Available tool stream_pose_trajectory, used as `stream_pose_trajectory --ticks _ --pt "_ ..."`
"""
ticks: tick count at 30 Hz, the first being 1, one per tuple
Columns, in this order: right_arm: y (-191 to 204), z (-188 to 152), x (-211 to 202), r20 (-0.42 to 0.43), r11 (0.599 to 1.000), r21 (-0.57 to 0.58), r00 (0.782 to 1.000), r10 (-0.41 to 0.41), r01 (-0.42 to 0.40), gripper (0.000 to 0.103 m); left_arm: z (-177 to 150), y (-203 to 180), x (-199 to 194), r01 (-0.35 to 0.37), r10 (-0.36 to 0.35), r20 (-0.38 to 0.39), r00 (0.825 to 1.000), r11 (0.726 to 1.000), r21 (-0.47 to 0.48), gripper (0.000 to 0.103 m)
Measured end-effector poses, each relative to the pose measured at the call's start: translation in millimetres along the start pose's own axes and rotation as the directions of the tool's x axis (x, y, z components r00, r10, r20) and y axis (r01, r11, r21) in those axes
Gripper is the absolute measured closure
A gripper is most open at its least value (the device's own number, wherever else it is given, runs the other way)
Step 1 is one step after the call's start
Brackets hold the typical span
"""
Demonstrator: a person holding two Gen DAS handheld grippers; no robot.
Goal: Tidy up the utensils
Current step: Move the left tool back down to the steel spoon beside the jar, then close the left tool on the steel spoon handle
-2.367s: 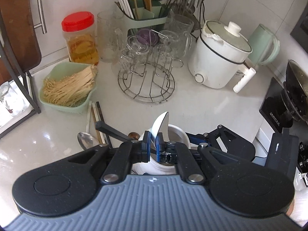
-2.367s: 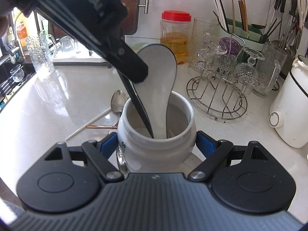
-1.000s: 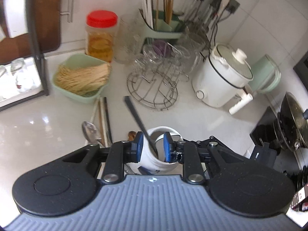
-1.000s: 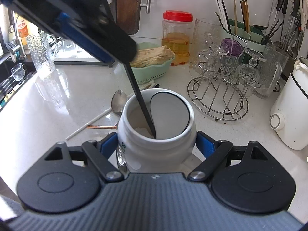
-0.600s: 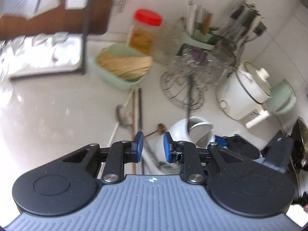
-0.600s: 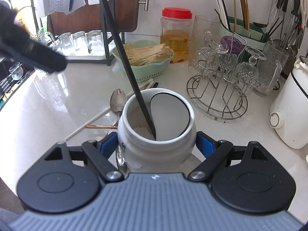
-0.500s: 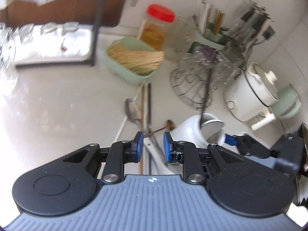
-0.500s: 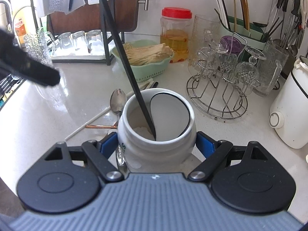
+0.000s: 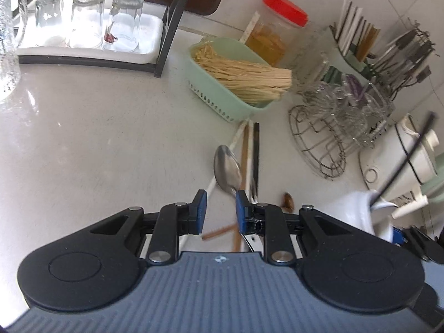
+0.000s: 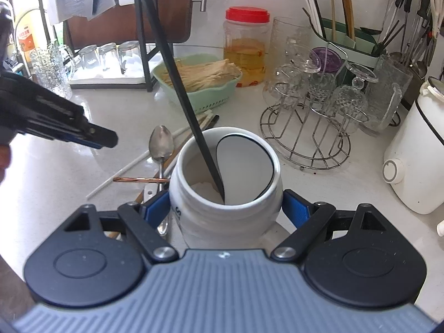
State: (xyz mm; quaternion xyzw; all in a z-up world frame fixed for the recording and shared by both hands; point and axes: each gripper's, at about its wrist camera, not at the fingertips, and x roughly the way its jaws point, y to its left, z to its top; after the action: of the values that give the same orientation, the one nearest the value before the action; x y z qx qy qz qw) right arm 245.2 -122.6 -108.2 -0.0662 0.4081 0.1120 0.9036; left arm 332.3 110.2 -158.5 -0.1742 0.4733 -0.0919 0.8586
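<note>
Pale stone worktop (image 10: 69, 149) runs back to a white tiled wall, crowded with containers. Nearest the right wrist camera stands a white ceramic jar (image 10: 224, 216); inside it a white porcelain spoon (image 10: 244, 166) sits bowl-up and a black chopstick (image 10: 177, 83) leans out toward the upper left. The right tool (image 10: 226, 208) has its blue pads pressed on either side of the jar — a firm, wide grip.

Just left of the jar the loose utensils lie in a heap on the worktop: a metal spoon (image 9: 227, 170), a white chopstick (image 10: 119, 173), a copper-coloured chopstick (image 10: 138, 179) and a few more sticks beneath them.

The left tool (image 9: 217, 211) hangs over this heap, its jaws a narrow gap apart with nothing between them; the metal spoon's bowl lies just beyond its fingertips.

Further back, a mint-green basket (image 10: 199, 94) holds a bundle of pale dried strips. Beside it a red-lidded plastic jar (image 10: 245, 47) is partly filled with amber liquid. A green drainer caddy (image 10: 341, 41) holds upright chopsticks, and a wire rack (image 10: 305, 138) carries upturned glasses. Three tumblers (image 9: 80, 19) sit inverted on a white tray — under a black frame.
</note>
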Motion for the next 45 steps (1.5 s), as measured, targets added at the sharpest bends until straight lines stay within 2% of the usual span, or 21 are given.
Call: stream_pose_trajectory --ticks 11,27,32,34,39,45 --pt "-0.8 -4.1 -1.8 0.025 1.000 0.005 1.000 0.007 -0.007 0.014 20.9 3.4 55.0 0.017 -0.017 0.020 1.000 0.999 0.035 0.077" --pt "-0.3 -10.9 -4.3 0.064 1.000 0.015 0.998 0.003 -0.004 0.014 23.8 -1.4 81.2 0.021 -0.022 0.029 0.999 0.999 0.042 0.077" --pt "0.8 -11.1 -4.6 0.066 1.000 0.023 0.998 -0.005 0.004 0.014 23.8 -3.5 79.0 -0.007 0.005 0.030 1.000 0.998 0.063 0.096" --pt "1.3 -10.8 -4.5 0.065 1.000 0.027 0.998 -0.011 0.009 0.014 24.5 -3.2 75.2 -0.005 0.003 0.038 0.999 0.998 0.058 0.100" --pt "2.6 -9.7 -3.5 0.061 0.999 0.044 0.998 -0.023 0.021 0.014 28.5 -10.6 62.8 0.001 -0.005 0.055 0.998 0.998 0.066 0.103" --pt "5.3 -7.6 -2.1 0.053 0.998 0.049 0.998 -0.037 0.034 0.014 28.3 -18.7 54.5 0.004 -0.008 0.037 0.999 0.995 0.104 0.103"
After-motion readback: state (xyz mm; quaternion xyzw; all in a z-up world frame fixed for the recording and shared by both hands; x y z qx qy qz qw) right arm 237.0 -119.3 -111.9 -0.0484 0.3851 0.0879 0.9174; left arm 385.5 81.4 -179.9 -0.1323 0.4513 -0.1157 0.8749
